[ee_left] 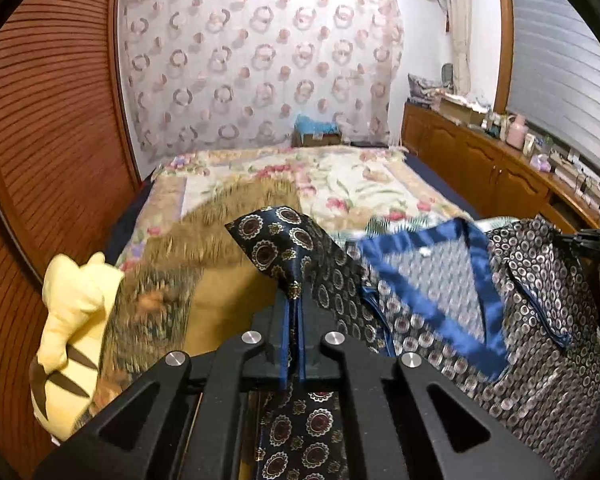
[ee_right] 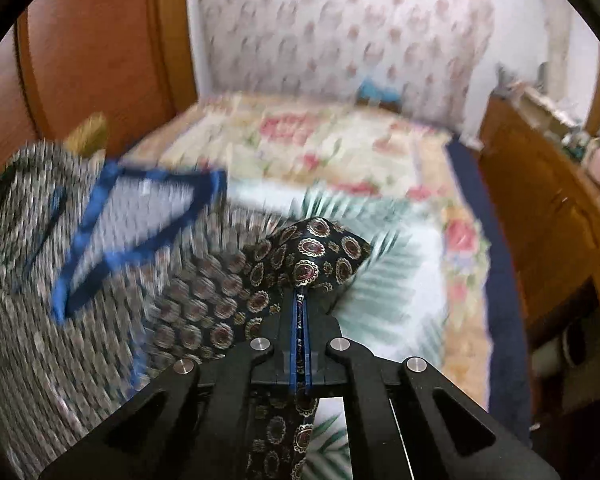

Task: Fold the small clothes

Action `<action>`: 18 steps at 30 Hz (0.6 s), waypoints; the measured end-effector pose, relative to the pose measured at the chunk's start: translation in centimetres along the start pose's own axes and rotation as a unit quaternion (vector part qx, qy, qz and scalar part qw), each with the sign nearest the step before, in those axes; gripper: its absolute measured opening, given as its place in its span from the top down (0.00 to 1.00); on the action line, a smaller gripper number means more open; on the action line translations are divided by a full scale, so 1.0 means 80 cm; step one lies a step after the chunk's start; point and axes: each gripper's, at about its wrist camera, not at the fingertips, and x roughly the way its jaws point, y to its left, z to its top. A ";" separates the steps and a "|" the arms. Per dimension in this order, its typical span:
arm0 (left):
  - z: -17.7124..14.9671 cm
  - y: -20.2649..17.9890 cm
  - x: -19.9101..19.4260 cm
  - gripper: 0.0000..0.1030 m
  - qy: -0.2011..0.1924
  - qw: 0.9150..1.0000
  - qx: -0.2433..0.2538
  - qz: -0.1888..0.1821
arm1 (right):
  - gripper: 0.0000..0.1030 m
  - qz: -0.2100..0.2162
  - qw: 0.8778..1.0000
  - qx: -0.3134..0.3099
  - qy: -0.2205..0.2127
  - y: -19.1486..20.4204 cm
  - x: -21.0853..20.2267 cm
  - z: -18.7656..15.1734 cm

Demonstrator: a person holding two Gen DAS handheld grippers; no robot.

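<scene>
The patterned garment (ee_left: 440, 280) hangs above the bed (ee_left: 340, 184), spread for folding. Left gripper (ee_left: 294, 300) and right gripper (ee_right: 300, 300) each clamp a corner at 12 o'clock.

The left gripper (ee_left: 294, 312) has its fingers (ee_left: 285, 320) pinched on the patterned satin garment (ee_left: 440, 280), lifted above the floral bed (ee_left: 364, 188).

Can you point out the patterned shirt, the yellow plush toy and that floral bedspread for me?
patterned shirt (ee_left: 428, 280), left wrist view, on its blue neckline trim.
yellow plush toy (ee_left: 72, 320), left wrist view, on its body.
floral bedspread (ee_right: 320, 140), right wrist view, on a bare flowered stretch.
</scene>
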 end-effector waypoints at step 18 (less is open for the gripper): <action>-0.017 -0.001 -0.036 0.97 -0.042 0.999 0.021 -0.002 | 0.99 -0.059 0.996 0.023 -0.056 -0.036 -0.042 0.031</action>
